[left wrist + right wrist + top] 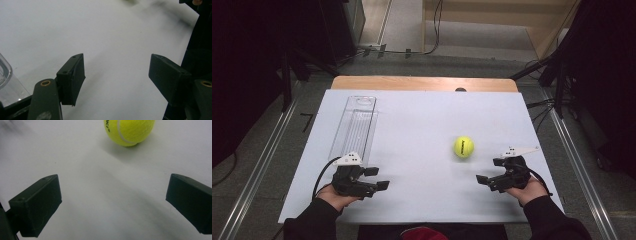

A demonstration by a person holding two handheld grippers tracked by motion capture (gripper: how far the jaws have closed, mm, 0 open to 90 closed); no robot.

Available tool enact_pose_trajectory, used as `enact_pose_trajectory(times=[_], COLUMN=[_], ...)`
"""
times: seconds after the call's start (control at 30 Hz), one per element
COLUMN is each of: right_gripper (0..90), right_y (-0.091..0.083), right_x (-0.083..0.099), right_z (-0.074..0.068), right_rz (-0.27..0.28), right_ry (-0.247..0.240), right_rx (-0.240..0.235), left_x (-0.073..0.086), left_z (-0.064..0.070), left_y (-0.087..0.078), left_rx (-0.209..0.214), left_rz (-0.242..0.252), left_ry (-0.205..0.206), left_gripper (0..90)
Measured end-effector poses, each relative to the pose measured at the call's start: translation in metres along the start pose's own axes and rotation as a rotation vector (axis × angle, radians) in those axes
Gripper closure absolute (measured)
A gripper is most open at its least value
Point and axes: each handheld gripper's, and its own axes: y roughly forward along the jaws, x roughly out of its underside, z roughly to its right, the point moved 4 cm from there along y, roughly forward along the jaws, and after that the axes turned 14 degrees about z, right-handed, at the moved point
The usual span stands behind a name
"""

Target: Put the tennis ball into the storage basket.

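We've grasped nothing yet — both grippers' jaws apart, the right gripper (488,179) near the tennis ball (463,147), the clear tray (354,125) seemingly empty.

Yellow-green tennis ball (464,147) with white seam and dark lettering, sitting still on the white table top, lying right of centre

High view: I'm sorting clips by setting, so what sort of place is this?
Probably a lab or studio recording station, not a home. A table under a white sheet stands between metal floor rails, with cables on grey carpet and dark stands beside it. On it lie a tennis ball and a clear tray.
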Motion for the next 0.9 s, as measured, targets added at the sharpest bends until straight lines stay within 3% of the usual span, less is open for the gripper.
enact_pose_trajectory(times=[0.43,0.9], right_gripper=[0.0,0.0], right_y=[0.005,0.008], right_x=[-0.01,-0.017], right_z=[0.005,0.008], right_rz=[0.006,-0.001], right_ry=[0.028,0.016], right_rx=[0.013,0.024], left_x=[0.0,0.001], left_z=[-0.002,-0.003], left_y=[0.0,0.0], left_rx=[-0.009,-0.016], left_rz=[-0.004,-0.008], left_ry=[-0.003,-0.005], left_gripper=[29.7,29.7])
